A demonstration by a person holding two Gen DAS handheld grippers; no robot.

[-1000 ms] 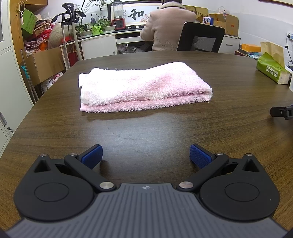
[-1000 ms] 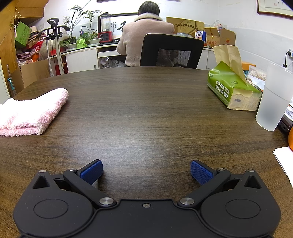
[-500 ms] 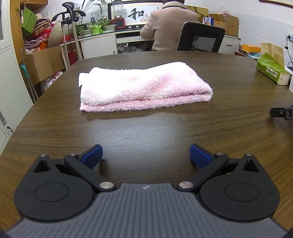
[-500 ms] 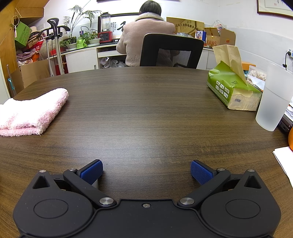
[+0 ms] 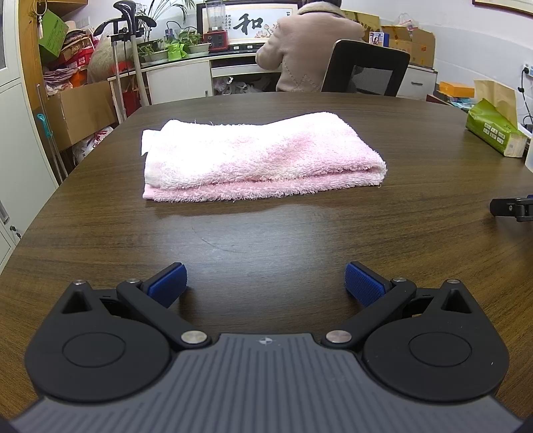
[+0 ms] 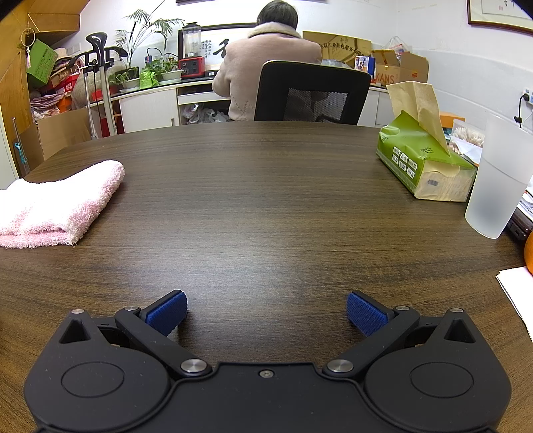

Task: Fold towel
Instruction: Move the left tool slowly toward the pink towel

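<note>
- A cluttered office room: white cabinets along the far wall, potted plants (image 6: 156,71), a red-based blender (image 6: 191,50), framed calligraphy (image 5: 248,21) and stacked cardboard boxes (image 6: 399,68) behind.
- A person in a beige coat (image 6: 266,70) sits with their back turned, in a black mesh office chair (image 6: 313,93) just beyond the table's far edge.
- The dark wood-grain table (image 6: 266,186) fills both wrist views; its edge curves round on the left.
- The pink towel (image 5: 260,158) lies folded in layers on the table, straight ahead of the left gripper (image 5: 265,283) and well apart from it; in the right wrist view only the towel's end shows, at the left edge.
- The left gripper is spread wide with nothing between its blue pads (image 5: 168,283), low over bare wood.
- The right gripper (image 6: 266,313) is likewise spread wide and holds nothing, over bare table well to the right of the towel.
- On the table's right side: a green tissue pack (image 6: 421,163) with a brown tissue sticking up, a frosted plastic cup (image 6: 499,180) just beside it, and white paper (image 6: 518,293) at the near right edge.
- Bare wood lies between each gripper and the towel.
</note>
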